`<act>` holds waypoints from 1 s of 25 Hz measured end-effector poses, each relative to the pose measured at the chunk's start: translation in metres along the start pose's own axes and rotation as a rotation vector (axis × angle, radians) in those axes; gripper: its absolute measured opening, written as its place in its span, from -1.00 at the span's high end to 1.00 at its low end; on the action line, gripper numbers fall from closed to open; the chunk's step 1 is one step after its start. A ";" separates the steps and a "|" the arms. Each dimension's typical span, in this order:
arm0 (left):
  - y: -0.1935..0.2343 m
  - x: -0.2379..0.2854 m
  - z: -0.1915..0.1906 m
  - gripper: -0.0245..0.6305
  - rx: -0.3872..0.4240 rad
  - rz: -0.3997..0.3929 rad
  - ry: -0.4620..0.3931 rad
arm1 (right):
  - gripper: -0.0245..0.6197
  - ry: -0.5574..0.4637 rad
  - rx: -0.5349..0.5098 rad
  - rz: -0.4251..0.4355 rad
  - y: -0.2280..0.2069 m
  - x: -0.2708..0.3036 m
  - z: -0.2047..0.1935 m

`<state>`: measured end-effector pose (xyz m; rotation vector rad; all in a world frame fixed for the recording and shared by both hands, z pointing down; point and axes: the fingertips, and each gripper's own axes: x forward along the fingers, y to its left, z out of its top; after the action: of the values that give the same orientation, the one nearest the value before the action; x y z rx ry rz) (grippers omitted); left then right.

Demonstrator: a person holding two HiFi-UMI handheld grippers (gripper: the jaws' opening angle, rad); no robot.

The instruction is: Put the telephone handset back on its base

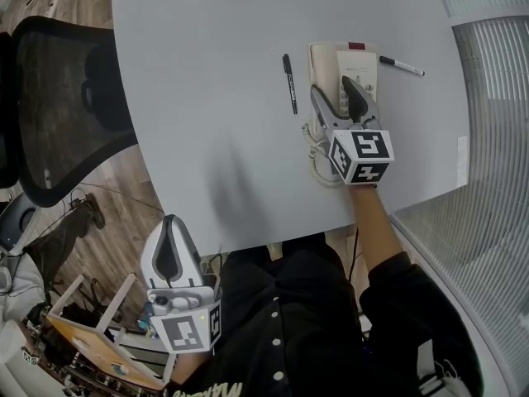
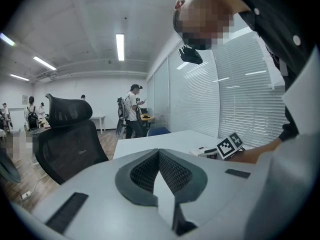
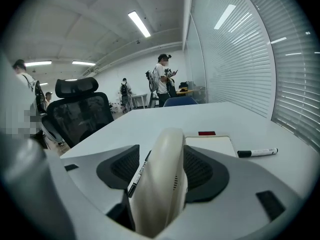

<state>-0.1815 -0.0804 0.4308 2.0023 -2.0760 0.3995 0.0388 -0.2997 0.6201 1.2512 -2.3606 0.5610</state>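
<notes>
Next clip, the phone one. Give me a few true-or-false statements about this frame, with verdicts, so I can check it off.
1. The handset stands between the right gripper's jaws. True.
2. The left gripper holds a pen. False: its jaws are together on nothing, and it is off the table's near edge.
3. Both pens lie left of the telephone base. False: in the head view the black pen lies left of it and the marker lies right of it.
4. An office chair stands at the table's left in the head view. True.
</notes>
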 end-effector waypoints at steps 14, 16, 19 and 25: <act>-0.004 -0.023 0.036 0.88 0.008 -0.001 -0.124 | 0.72 -0.201 -0.090 0.000 -0.001 -0.100 0.068; -0.004 -0.027 0.042 0.88 0.011 -0.005 -0.145 | 0.77 -0.224 -0.091 0.007 0.003 -0.122 0.077; -0.005 -0.030 0.048 0.88 0.017 -0.014 -0.167 | 0.80 -0.256 -0.091 0.021 0.009 -0.149 0.090; -0.005 -0.038 0.058 0.88 0.023 -0.025 -0.207 | 0.82 -0.327 -0.073 0.034 0.020 -0.196 0.114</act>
<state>-0.1741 -0.0654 0.3640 2.1631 -2.1706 0.2195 0.1038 -0.2164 0.4189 1.3583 -2.6459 0.2940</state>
